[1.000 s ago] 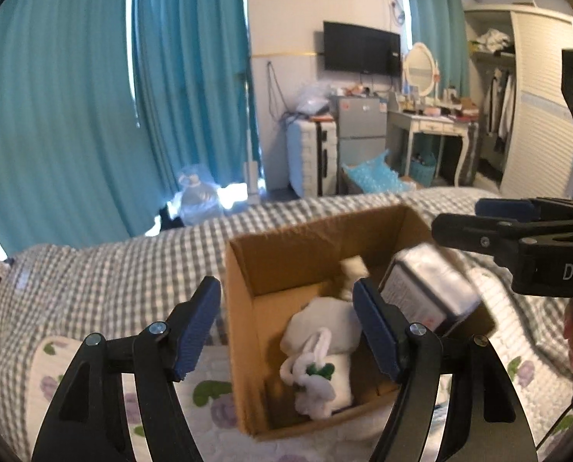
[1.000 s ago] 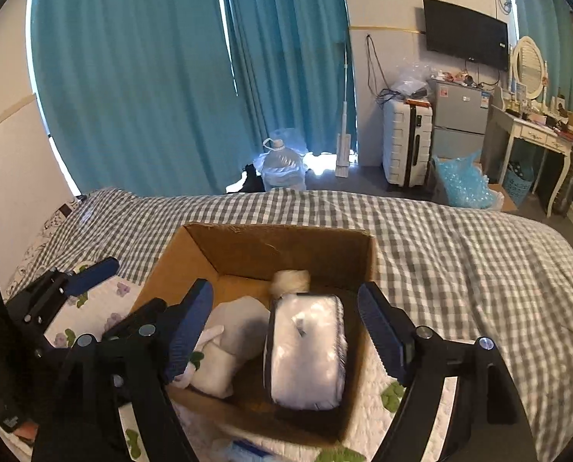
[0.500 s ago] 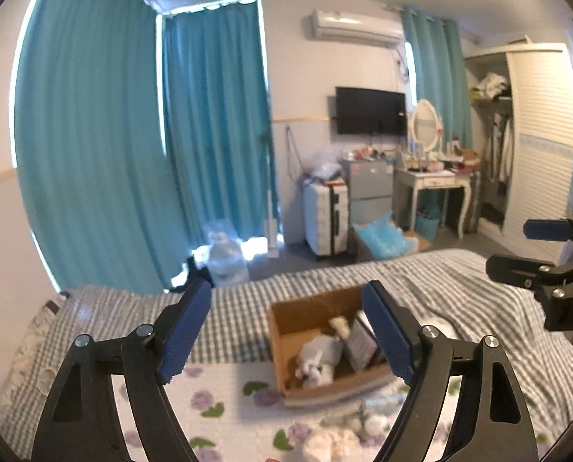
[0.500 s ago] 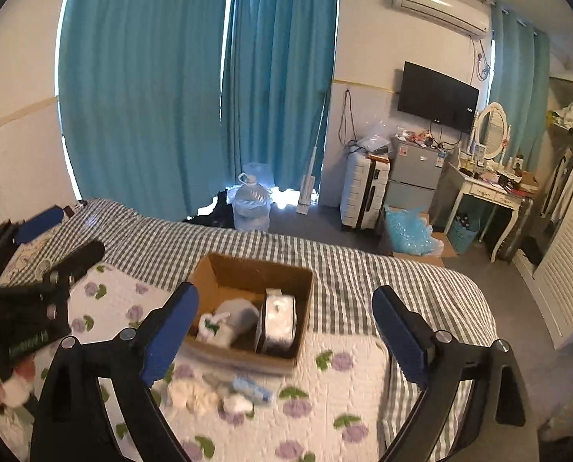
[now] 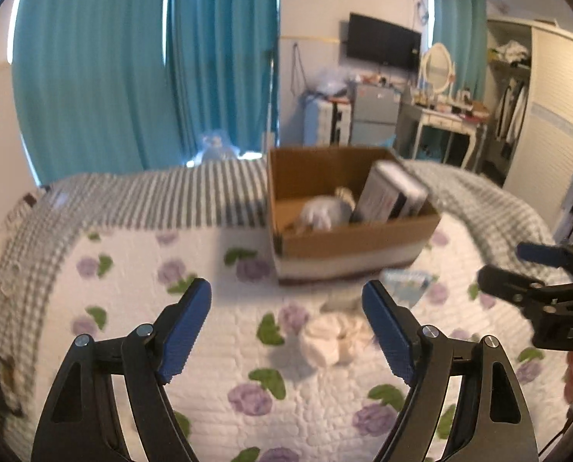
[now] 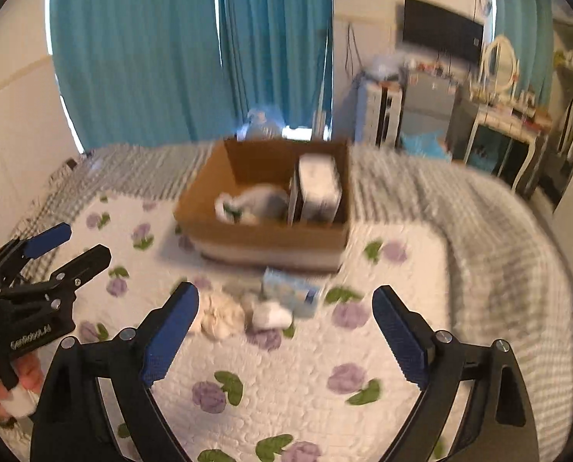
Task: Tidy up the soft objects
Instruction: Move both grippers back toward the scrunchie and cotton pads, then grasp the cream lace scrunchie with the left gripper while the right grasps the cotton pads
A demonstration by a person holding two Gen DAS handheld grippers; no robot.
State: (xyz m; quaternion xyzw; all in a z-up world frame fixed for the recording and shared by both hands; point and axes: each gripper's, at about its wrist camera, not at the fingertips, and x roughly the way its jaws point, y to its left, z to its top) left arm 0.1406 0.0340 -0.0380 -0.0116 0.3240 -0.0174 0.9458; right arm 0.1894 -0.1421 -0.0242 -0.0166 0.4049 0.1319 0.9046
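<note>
A cardboard box (image 5: 357, 244) (image 6: 271, 240) sits on the bed. In it stand a wrapped tissue pack (image 5: 392, 192) (image 6: 319, 188) and a white plush toy (image 5: 323, 211) (image 6: 253, 204). In front of the box lie a cream cloth bundle (image 5: 334, 337) (image 6: 219, 317), a small white roll (image 6: 273, 315) and a light-blue packet (image 5: 407, 283) (image 6: 292, 290). My left gripper (image 5: 286, 331) is open and empty, low over the quilt before the bundle. My right gripper (image 6: 284, 335) is open and empty, above these loose items.
The bed has a white floral quilt (image 5: 248, 346) over a grey checked blanket (image 6: 478, 231). Teal curtains (image 5: 132, 77), a water jug (image 6: 263, 129), a suitcase, a small fridge and a dressing table (image 5: 448, 123) stand behind the bed.
Both grippers rose high and far from the box, then dropped back low over the quilt in front of it. The tissue pack stays in the box. Both grippers stayed open.
</note>
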